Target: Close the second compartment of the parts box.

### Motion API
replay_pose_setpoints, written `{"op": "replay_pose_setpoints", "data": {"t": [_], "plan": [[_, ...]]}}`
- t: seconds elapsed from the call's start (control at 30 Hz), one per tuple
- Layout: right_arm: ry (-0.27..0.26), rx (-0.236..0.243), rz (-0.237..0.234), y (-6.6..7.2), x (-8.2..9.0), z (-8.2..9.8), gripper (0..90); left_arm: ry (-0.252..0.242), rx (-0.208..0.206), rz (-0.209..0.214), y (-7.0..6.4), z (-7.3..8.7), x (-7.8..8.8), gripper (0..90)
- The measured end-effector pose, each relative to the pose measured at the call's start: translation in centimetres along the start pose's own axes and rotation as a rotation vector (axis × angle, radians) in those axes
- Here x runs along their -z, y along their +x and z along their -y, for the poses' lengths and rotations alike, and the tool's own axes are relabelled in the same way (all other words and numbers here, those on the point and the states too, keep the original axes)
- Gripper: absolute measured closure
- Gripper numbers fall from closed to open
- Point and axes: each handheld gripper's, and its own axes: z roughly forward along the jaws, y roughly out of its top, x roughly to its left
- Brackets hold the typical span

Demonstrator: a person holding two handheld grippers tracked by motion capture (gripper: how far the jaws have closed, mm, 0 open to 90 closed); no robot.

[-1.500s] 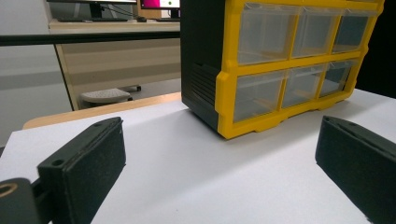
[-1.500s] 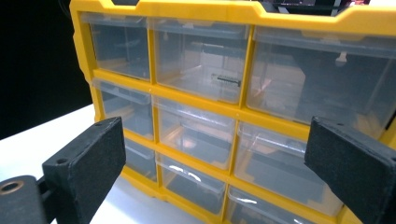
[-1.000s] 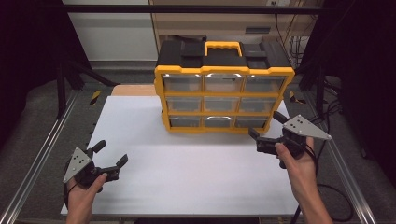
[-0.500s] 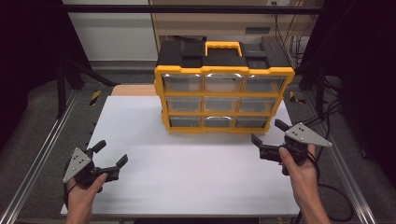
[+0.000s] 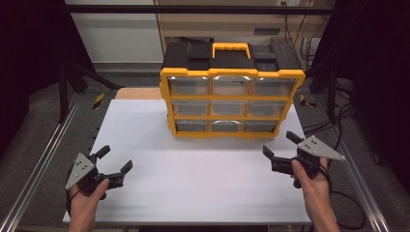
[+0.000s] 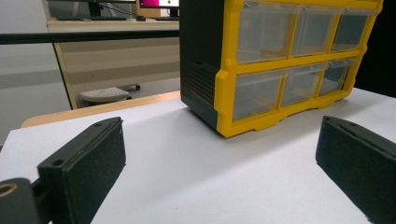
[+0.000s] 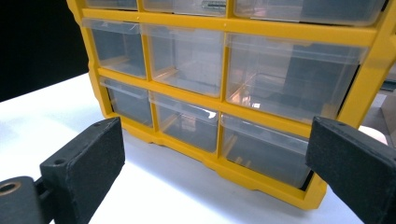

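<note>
White table (image 5: 193, 193), yellow drawer cabinet (image 5: 232, 104) with clear drawers shut, both claws apart, left claw (image 5: 115, 163), right claw (image 5: 280, 145).

Your white table (image 5: 203, 188), flat and matte, your yellow-and-black drawer cabinet (image 5: 232, 92) standing upright on its far half, clear drawers facing you, near half bare

Left claw (image 5: 114, 163) agape, low; right claw (image 5: 279, 145) agape, hand-held.
</note>
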Motion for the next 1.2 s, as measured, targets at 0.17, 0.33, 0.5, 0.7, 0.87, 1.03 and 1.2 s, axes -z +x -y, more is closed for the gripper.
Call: {"op": "replay_pose_setpoints", "data": {"t": [0.17,0.33,0.5,0.7,0.87,1.03,1.2], "plan": [[-0.004,-0.01,-0.007,-0.2,0.2,0.7,4.7,0.001,0.0,0.001,0.0,0.0,0.0,1.7],[-0.001,-0.014,-0.002,-0.4,0.3,1.4,4.7,0.002,0.001,0.0,0.0,0.0,0.0,1.7],[0.001,-0.027,0.002,-0.6,0.4,2.2,4.8,0.003,0.0,0.001,0.0,0.1,0.0,1.7],[0.005,-0.037,0.005,-0.8,0.4,3.0,5.0,0.005,0.001,0.003,0.0,0.1,0.0,1.6],[0.015,-0.036,0.021,-0.9,0.3,3.4,5.8,0.005,-0.002,0.006,-0.1,0.1,0.0,1.7],[0.018,-0.039,0.019,-1.0,0.3,3.9,5.8,0.005,0.0,0.005,0.0,0.1,0.0,1.6],[0.019,-0.038,0.013,-1.1,0.2,4.4,5.7,0.004,0.002,0.008,0.0,0.1,0.0,1.6]]}}
